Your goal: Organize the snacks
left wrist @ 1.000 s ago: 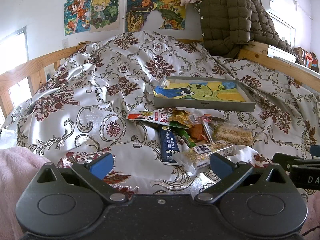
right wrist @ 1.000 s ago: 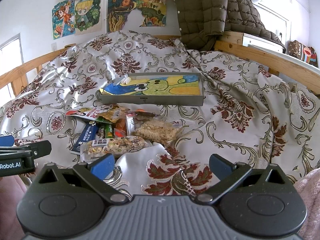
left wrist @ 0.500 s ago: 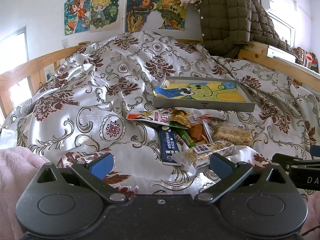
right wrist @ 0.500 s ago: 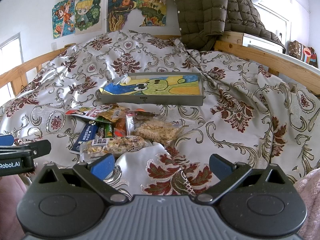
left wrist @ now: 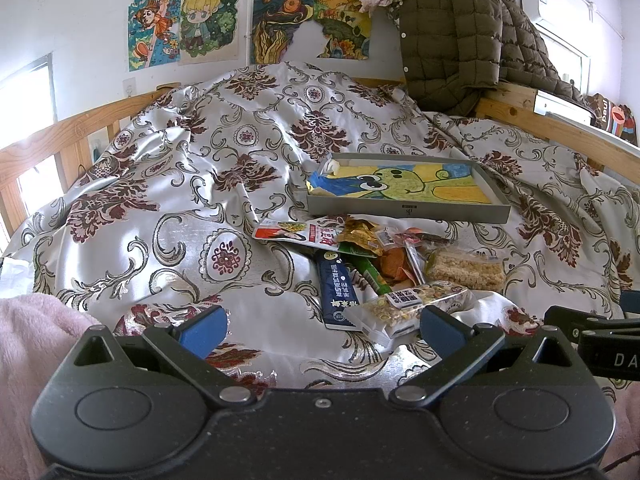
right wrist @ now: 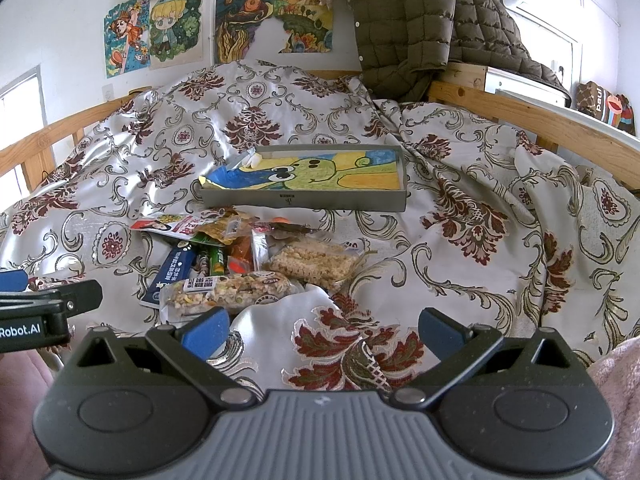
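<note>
Just ahead of left hand-held gripper (left wrist: 320, 326) and right hand-held gripper (right wrist: 320, 326): loose snack pile (right wrist: 248, 256) on bed quilt (right wrist: 460, 220), grey tray (right wrist: 304, 200) beyond, no snacks inside. Both spread wide, holding nothing. Opening step, apparently: none sorted yet. Next: reach forward, close on nearest nut bar (left wrist: 408, 306), carry to tray.

Both wrist views sit low over the bed, looking forward along wide-spread fingers toward the wall of drawings. The left view has the snacks (left wrist: 384, 264) right of centre; the right view has them left of centre. Both share the tray (left wrist: 408, 210), quilt (left wrist: 180, 200) and jacket (right wrist: 420, 20). Each catches the other gripper at its edge.
</note>
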The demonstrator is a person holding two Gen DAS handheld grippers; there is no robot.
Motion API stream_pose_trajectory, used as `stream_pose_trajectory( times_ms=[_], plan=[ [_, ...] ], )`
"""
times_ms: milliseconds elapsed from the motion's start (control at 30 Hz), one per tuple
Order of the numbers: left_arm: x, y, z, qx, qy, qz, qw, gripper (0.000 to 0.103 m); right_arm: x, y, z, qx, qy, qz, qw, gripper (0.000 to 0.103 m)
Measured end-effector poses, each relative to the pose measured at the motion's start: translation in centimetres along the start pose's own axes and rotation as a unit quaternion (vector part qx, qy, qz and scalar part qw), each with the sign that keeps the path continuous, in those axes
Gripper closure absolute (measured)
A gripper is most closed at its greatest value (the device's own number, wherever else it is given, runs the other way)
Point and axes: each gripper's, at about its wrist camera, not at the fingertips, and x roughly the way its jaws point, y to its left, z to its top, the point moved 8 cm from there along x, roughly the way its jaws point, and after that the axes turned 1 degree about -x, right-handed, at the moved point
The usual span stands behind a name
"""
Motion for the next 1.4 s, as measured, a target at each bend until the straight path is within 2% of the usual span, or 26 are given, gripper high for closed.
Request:
stream_pose_trajectory(
  times_ms=[467,700,1000,1167,1400],
  plan=[
    [0.0,0.0,0.0,0.000,0.000,0.000,1.0000,0.001,0.0,0.0,-0.1,0.000,0.000,0.001,1.000,0.000],
    [0.2,0.8,0.4,-0.030,0.007,-0.022,0.9993,0.001,0.1,-0.5,0.7,0.016,0.005,0.033,0.999,0.000],
    [3.1,1.6,2.1,-0.045,0.065,-0.067,0.9946,0.001,2.5,-2.0,1.7,0.043,0.044,0.070,0.996,0.000],
    [5.2,0.9,3.5,-0.024,0.093,-0.121,0.9880,0.001,4.4,-2.8,3.3,0.023,0.038,0.051,0.998,0.000],
    [8.2,-1.6,4.6,0.070,0.112,-0.157,0.9788,0.001,8.3,-3.6,4.7,-0.002,0.045,0.043,0.998,0.000]
  ],
)
